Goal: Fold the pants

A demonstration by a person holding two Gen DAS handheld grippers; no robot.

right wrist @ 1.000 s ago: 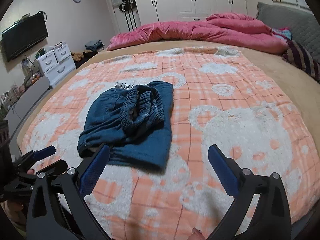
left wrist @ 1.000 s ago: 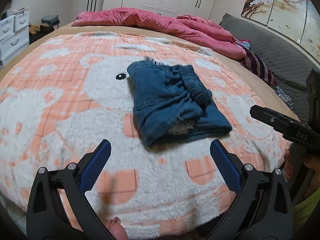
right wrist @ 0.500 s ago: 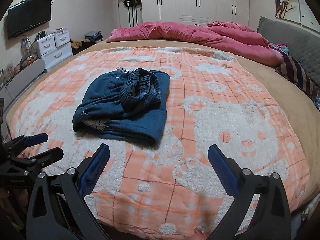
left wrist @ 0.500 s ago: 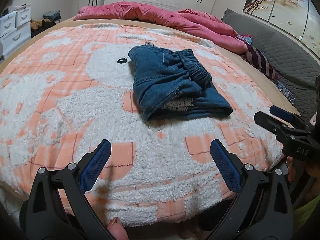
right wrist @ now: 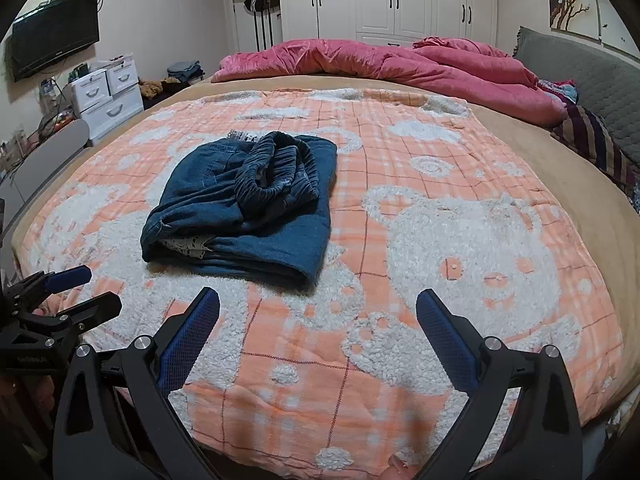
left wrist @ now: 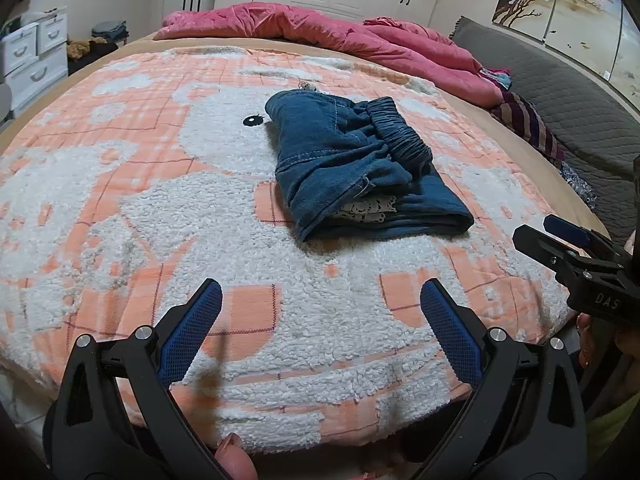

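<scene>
Near the middle of the bear-patterned blanket [left wrist: 168,208], well in from its near edge, the denim pants [left wrist: 352,168] lie folded into a compact bundle. The left gripper [left wrist: 320,312] and right gripper [right wrist: 318,320] hang spread and empty; folding looks finished.

The lower layers of the folded pants [left wrist: 360,168] are covered by the top fold, and only a strip of lace trim [left wrist: 366,210] is seen.
</scene>
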